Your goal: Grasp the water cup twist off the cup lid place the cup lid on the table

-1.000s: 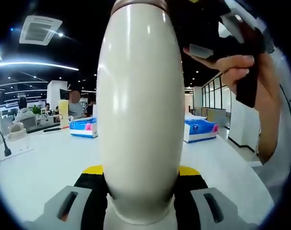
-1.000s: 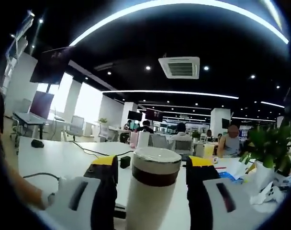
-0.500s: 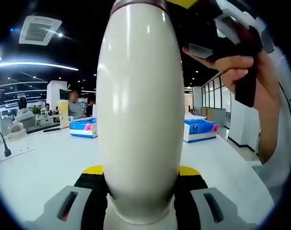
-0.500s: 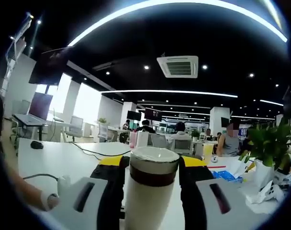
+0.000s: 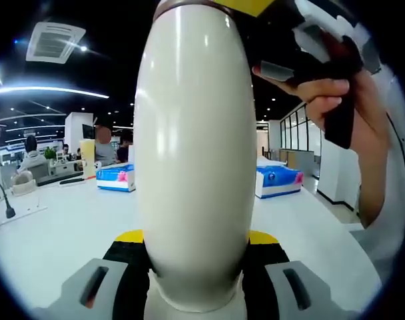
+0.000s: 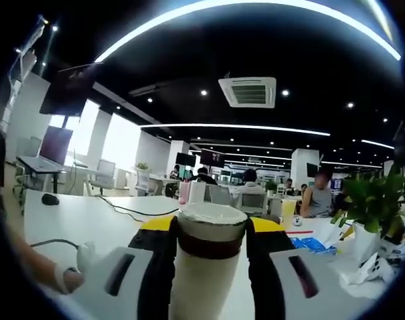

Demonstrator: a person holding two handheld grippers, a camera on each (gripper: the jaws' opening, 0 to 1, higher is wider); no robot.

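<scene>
Left gripper view: left tongs (image 5: 196, 267) clamp upright water cup (image 5: 192, 153); right tongs (image 6: 209, 257) pinch cup lid (image 6: 211, 227).

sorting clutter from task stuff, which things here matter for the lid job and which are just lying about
In the job:
water cup
cup lid
left gripper, shut on the cup body
right gripper, closed on the lid
table

Lying about:
blue tissue packs
potted plant
cable

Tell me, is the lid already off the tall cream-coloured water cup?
No, the pale lid with its brown band sits on top of the cream water cup, with the right gripper closed on it.
</scene>
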